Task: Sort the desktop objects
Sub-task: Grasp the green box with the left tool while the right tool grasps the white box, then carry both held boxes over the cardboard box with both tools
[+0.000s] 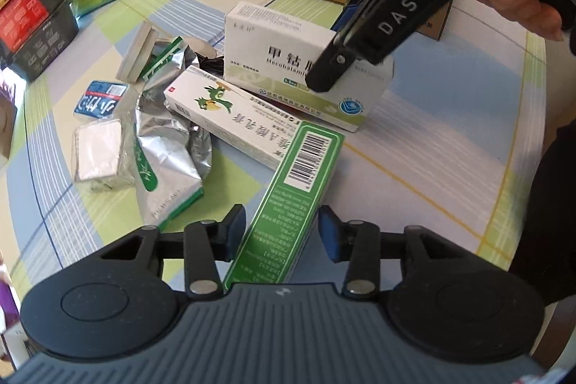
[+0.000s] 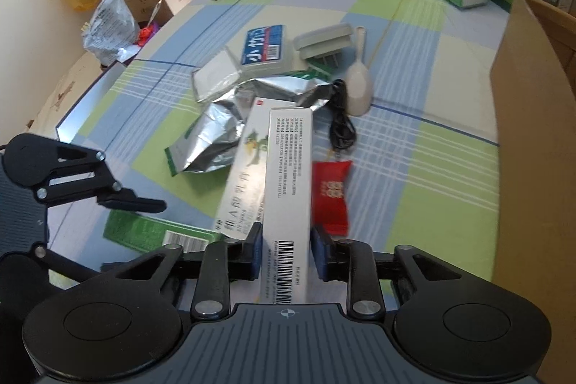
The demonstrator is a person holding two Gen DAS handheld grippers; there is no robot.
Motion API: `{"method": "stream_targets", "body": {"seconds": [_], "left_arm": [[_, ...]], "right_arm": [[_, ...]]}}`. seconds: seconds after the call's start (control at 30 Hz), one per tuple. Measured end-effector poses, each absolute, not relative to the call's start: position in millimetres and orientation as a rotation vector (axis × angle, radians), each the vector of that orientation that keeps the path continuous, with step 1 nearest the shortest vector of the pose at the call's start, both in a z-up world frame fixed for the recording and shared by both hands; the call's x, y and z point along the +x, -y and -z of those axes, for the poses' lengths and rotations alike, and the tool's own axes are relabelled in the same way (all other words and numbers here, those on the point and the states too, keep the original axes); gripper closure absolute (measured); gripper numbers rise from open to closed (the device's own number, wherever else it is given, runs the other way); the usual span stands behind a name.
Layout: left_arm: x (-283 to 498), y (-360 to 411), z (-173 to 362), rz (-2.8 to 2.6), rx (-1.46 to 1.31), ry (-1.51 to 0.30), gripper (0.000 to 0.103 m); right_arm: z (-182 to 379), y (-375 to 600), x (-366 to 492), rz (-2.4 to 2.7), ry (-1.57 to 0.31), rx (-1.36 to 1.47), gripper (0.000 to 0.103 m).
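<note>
Left wrist view, left tongs point(image 1: 282, 231) spread around green box point(image 1: 284, 204), right tongs point(image 2: 284, 252) clamping white medicine box point(image 2: 288, 189)

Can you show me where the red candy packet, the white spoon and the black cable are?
red candy packet point(image 2: 330, 195): right wrist view, middle of the wrapper.
white spoon point(image 2: 358, 92): right wrist view, on the rounded bowl end.
black cable point(image 2: 341, 128): right wrist view, on the coiled loop.
</note>
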State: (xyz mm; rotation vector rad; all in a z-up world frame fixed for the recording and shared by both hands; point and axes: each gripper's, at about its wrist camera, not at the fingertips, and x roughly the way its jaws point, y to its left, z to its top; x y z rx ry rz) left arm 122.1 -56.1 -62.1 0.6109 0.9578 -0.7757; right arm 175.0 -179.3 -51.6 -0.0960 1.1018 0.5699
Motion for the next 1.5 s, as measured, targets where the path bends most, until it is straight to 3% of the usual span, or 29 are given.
{"method": "stream_targets", "body": {"seconds": [0.13, 0.33, 0.67, 0.97, 1.17, 1.5], "left_arm": [[124, 61, 64, 0.746, 0.57, -0.974, 0.066], [122, 67, 62, 0.704, 0.496, -1.025, 0.078], [97, 76, 62, 0.623, 0.416, -1.073, 0.078], [110, 85, 71, 0.596, 0.433, -1.158, 0.077], [118, 83, 76, 0.572, 0.387, -1.213, 0.078], [114, 89, 28, 0.508, 0.377, -1.178, 0.078]], "right_arm": [[57, 181, 181, -0.557, -1.117, -0.086, 0.08], [53, 182, 173, -0.553, -1.095, -0.119, 0.081], [52, 228, 121, -0.499, -1.204, -0.214, 0.081], [72, 224, 129, -0.504, -1.249, -0.21, 0.076], [82, 222, 131, -0.497, -1.259, -0.22, 0.08], [22, 229, 118, -0.512, -1.118, -0.159, 0.081]]}}
